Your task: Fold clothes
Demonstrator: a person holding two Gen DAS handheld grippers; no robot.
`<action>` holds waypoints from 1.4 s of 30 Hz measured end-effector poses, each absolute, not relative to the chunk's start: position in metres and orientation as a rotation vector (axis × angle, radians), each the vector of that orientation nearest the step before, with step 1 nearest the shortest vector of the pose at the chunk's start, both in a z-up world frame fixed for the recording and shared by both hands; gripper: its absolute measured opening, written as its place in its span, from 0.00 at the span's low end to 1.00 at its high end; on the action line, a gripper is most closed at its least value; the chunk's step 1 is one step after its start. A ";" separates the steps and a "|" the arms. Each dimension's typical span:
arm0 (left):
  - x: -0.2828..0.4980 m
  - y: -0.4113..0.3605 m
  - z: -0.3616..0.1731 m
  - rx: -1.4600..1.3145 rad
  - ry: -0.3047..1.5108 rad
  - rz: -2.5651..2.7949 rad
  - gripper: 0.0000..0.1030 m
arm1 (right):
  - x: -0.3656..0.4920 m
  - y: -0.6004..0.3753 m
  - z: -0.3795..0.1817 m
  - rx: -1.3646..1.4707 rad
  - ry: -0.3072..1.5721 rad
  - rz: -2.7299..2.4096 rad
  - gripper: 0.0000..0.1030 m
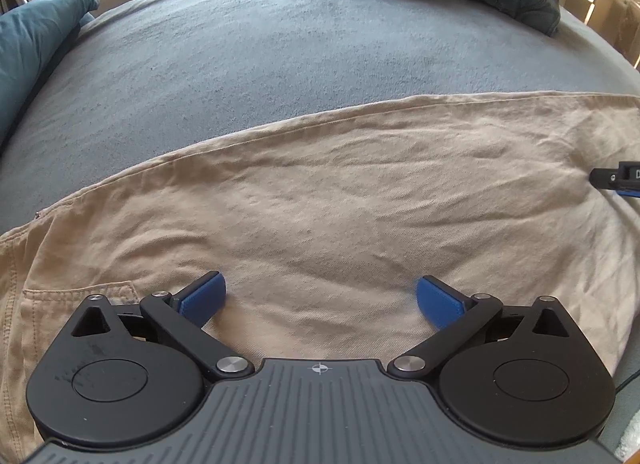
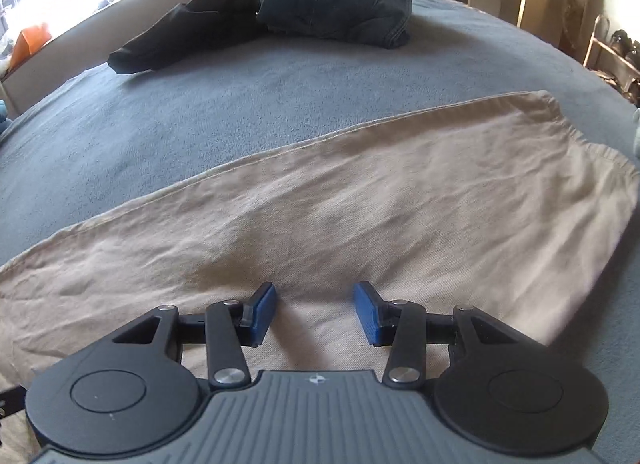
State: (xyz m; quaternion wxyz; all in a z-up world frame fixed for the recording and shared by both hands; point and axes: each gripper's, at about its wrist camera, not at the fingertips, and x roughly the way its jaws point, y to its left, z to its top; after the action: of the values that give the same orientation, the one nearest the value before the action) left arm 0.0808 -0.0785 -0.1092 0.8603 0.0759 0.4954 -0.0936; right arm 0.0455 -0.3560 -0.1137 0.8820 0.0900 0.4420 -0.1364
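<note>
Scanning for anything readable and there's very little. At the right edge of the left wrist view, the other gripper [image 1: 624, 178] pokes in with a small white label carrying what looks like a "D", cut off by the frame, so the rest is unreadable. Each gripper body [image 1: 320, 369] shows a small white crosshair mark at its top centre [image 2: 316, 380], a sign only, no lettering. Nothing else legible on either view.

We see the right gripper [image 2: 315, 312] over beige trousers [image 2: 360, 208], blue pads [image 2: 264, 312] spread apart, nothing between them. The trousers lie flat across the grey bed cover [image 2: 200, 124]. Far side: a black garment [image 2: 188, 32] touching folded jeans [image 2: 340, 0].
</note>
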 end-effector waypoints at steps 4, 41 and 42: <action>0.082 -0.081 -0.109 0.152 1.050 -0.182 1.00 | 0.047 -0.363 -0.118 0.186 0.901 -0.307 0.47; 0.083 -0.126 -0.120 0.163 0.885 -0.325 1.00 | -0.082 -0.587 -0.143 1.176 0.412 -0.593 0.55; 0.083 -0.126 -0.120 0.165 0.885 -0.325 1.00 | -0.081 -0.595 -0.151 1.199 0.416 -0.582 0.54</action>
State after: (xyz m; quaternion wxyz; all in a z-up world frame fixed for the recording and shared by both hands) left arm 0.0828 -0.1257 -0.1202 0.8877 0.0792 0.4257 -0.1565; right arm -0.0814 -0.5947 -0.1512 0.7661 0.5519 0.1916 -0.2681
